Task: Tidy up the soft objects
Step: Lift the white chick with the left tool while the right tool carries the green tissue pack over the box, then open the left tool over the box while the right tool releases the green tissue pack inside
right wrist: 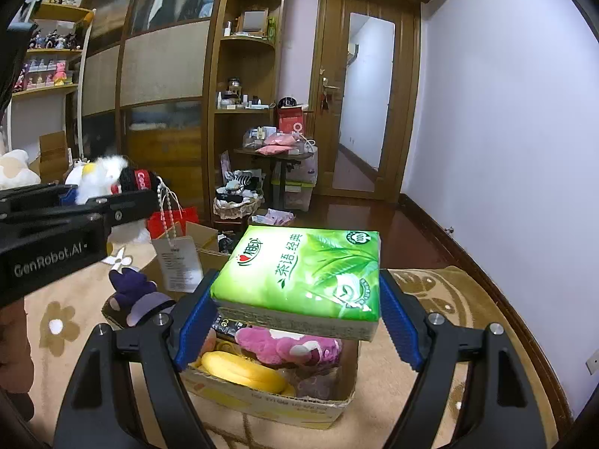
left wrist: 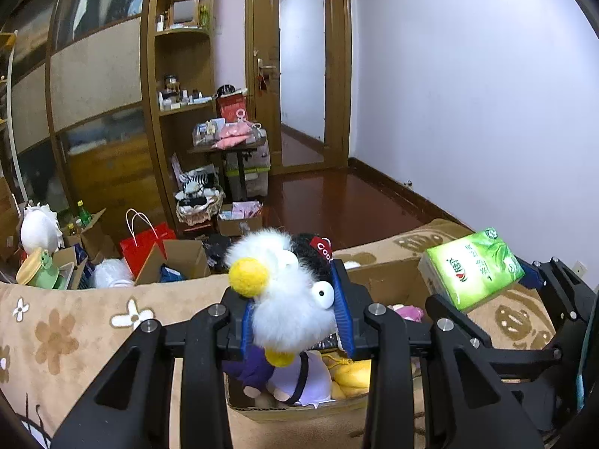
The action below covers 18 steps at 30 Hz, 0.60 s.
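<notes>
- Noted tan flower-patterned rug across lower frame, dark wood floor behind, lilac wall at right.
- Found open cardboard box at lower centre, holding pink plush and yellow plush.
- Left gripper clamped on fluffy white plush toy, centre frame, above box.
- Right gripper closed on glossy green tissue pack, flat, above box.
</notes>
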Motion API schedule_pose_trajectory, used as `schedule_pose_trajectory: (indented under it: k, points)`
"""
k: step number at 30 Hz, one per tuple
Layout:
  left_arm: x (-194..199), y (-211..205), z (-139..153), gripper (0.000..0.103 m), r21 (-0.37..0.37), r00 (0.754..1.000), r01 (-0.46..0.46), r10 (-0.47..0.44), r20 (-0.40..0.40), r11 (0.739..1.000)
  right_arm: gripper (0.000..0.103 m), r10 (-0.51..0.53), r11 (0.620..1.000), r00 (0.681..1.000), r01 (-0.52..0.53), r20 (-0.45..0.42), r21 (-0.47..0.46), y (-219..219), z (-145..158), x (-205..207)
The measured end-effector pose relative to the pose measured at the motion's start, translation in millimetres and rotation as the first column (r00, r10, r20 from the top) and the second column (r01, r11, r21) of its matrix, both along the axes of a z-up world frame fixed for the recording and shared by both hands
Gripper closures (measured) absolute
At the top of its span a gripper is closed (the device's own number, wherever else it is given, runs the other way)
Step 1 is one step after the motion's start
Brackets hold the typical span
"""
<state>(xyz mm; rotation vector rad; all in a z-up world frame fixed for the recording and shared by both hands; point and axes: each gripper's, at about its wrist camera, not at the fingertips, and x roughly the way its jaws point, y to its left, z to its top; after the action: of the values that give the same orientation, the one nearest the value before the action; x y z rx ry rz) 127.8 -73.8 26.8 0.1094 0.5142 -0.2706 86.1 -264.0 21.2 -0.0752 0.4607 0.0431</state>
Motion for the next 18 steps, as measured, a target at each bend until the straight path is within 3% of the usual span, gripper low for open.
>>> schedule_pose_trajectory:
  k: [16, 18]
  points:
    - [24, -1, -40, 0.067, 0.025, 0.987, -0.007, 0.010, -0.161, 1.000, 0.018, 0.001, 0.999, 0.999, 0.001, -0.039, 0.042, -11, -16, 15]
    - [26, 1, -43, 0.061, 0.021, 0.985, -0.011, 0.014, -0.171, 1.000, 0.018, 0.012, 0.999, 0.999, -0.009, -0.053, 0.052, -12, -21, 18]
